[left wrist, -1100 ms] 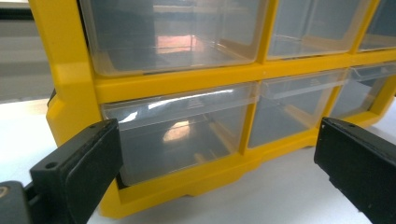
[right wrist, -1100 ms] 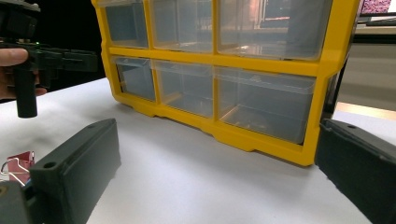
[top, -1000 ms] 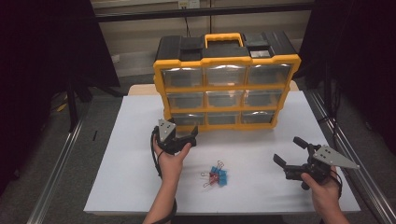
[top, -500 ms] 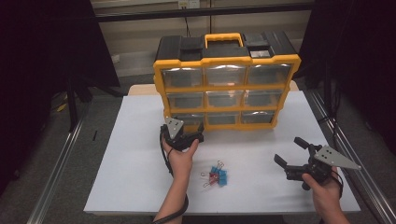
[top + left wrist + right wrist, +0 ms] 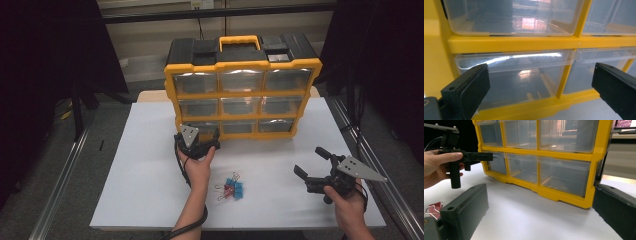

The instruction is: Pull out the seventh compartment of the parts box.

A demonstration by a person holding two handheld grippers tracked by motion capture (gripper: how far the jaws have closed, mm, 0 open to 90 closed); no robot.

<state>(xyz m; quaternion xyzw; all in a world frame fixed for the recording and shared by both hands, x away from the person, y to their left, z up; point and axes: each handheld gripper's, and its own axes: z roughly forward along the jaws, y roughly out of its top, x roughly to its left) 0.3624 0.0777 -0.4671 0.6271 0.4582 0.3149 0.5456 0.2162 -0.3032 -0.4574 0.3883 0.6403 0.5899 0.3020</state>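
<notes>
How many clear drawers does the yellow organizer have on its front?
9, in three rows of three on the organizer: top row, middle row, bottom row. The left tongs sit open before the bottom-left drawer, partly covering it in the high view.

The left tool (image 5: 204,141) has moved forward, up to the organizer's bottom-left drawer (image 5: 511,75), jaws apart.

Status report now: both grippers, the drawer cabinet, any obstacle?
Left gripper open, at bottom-left drawer of cabinet, drawer shut. Right gripper open, holding nothing, over table. Binder clips lie loose behind the left hand; nothing blocks the drawer.
</notes>
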